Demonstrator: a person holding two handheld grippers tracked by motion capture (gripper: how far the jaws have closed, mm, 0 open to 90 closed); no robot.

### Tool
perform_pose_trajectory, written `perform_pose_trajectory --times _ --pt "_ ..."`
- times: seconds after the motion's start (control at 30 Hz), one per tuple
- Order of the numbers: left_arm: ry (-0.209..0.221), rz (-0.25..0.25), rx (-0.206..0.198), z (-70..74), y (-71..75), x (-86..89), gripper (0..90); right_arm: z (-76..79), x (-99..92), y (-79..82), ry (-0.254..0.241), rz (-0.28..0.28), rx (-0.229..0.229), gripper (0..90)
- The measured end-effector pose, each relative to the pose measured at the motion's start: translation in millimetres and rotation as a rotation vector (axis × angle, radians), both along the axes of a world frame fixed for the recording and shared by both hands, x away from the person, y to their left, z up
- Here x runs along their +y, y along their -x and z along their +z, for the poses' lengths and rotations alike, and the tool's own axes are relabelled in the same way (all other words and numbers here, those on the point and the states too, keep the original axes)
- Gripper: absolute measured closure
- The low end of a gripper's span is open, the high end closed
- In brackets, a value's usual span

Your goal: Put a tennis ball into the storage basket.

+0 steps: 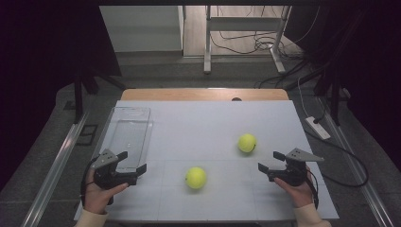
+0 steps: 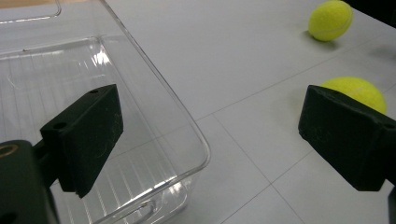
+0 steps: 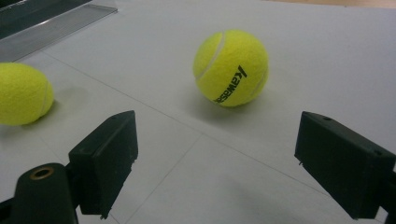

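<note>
Left gripper (image 1: 132,161) sits at the near left of the white table (image 1: 203,123), jaws wide apart, nothing between them. Its own view has one jaw in front of the clear plastic bin (image 2: 154,116), the other in front of the near tennis ball (image 2: 357,91). The bin lies along the table's left edge, just beyond that gripper.

Right gripper (image 1: 271,161) at near right, jaws also spread wide, holding nothing, pointing in toward the table's middle.

Two yellow tennis balls, well apart from each other. Near tennis ball sits centre-near, between the two grippers. Far tennis ball (image 1: 247,142) lies right of centre, near the right gripper's jaws but not touching; black "kawasaki" print on it shows in the right gripper view.
</note>
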State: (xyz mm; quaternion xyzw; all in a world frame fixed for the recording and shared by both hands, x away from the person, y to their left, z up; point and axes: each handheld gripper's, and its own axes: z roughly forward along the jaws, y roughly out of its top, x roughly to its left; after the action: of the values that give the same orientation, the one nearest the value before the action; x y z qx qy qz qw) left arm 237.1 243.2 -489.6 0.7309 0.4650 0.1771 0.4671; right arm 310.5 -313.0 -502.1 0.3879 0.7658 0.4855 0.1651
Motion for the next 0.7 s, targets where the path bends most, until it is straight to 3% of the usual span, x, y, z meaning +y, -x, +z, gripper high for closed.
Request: perform_pose_trajectory --times 0.7 --pt "-0.001 -0.016 -0.003 2.7 -0.2 -5.0 7.7 -0.3 1.8 0.3 0.01 0.004 0.001 13.6"
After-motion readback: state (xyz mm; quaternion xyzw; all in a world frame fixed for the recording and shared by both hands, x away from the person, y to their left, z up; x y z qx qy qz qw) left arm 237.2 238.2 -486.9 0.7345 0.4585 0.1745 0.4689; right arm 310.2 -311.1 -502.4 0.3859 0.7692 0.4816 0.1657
